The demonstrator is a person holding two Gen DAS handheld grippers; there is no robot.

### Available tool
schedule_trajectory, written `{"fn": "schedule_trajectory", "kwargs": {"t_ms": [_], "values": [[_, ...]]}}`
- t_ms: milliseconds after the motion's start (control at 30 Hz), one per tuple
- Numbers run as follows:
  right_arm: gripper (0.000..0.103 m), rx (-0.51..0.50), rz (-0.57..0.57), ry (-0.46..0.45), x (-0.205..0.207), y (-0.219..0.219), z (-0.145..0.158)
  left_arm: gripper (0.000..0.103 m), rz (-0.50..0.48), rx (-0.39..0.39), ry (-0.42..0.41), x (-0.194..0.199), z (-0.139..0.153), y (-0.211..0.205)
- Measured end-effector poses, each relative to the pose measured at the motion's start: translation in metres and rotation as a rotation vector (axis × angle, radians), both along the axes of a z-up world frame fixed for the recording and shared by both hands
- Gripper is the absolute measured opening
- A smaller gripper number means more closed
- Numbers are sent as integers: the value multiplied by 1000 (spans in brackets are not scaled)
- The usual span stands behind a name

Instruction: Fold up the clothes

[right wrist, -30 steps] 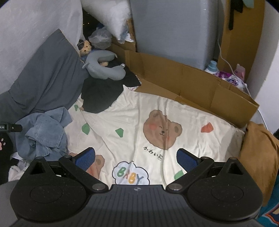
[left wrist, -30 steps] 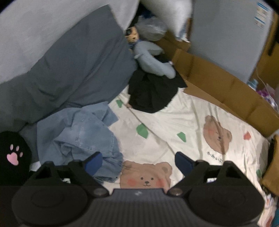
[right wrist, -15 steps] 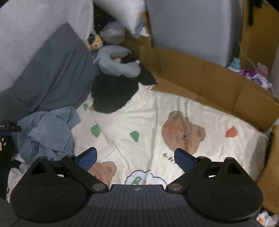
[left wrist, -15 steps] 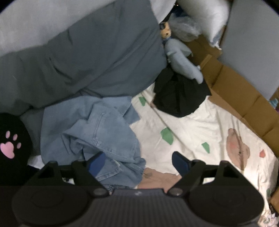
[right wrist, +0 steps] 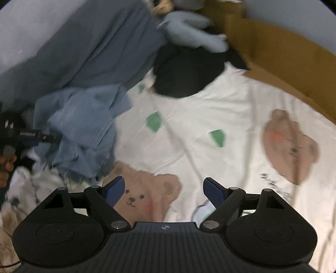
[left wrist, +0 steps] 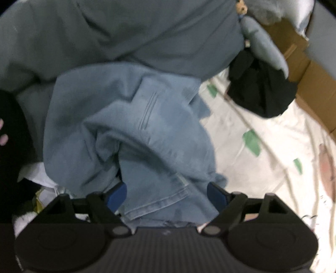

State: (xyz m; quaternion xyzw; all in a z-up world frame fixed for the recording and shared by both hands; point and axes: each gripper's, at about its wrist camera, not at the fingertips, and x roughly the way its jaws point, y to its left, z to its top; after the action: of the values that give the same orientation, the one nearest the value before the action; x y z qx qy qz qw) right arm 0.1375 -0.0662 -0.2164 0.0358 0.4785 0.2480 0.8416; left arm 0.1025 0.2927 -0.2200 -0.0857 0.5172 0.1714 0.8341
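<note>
Jeans [left wrist: 130,134] | left gripper [left wrist: 167,194] now lower, wide, straddling hem, ungrasped | right gripper [right wrist: 161,189] closing, empty, over sheet [right wrist: 231,117] | pickup imminent.

A bed sheet [right wrist: 241,109] printed with bears covers the bed. Brown cardboard [right wrist: 279,56] stands along its far edge, against a grey wall [right wrist: 294,14]; the light is dim.

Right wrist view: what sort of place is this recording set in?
Most likely a bedroom, with clothes sorted on a bed. A cartoon bear bedsheet covers the surface, a grey pillow leans at its far edge, and a grey plush toy lies beside it. Crumpled jeans lie on the sheet.
</note>
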Motion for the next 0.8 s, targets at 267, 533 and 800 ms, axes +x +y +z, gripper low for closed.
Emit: {"fn": "schedule_trajectory", "kwargs": {"t_ms": [267,533,800], "values": [[85,90,146,-8,11,63,-49,85,41,-44,47,-5,-48,24],[85,151,218,-7,31,123,-96,83,68,-85,74,-6,-70,38],[85,136,322,-25,43,176,-113,77,54,-81,65,-9,-71,43]]}}
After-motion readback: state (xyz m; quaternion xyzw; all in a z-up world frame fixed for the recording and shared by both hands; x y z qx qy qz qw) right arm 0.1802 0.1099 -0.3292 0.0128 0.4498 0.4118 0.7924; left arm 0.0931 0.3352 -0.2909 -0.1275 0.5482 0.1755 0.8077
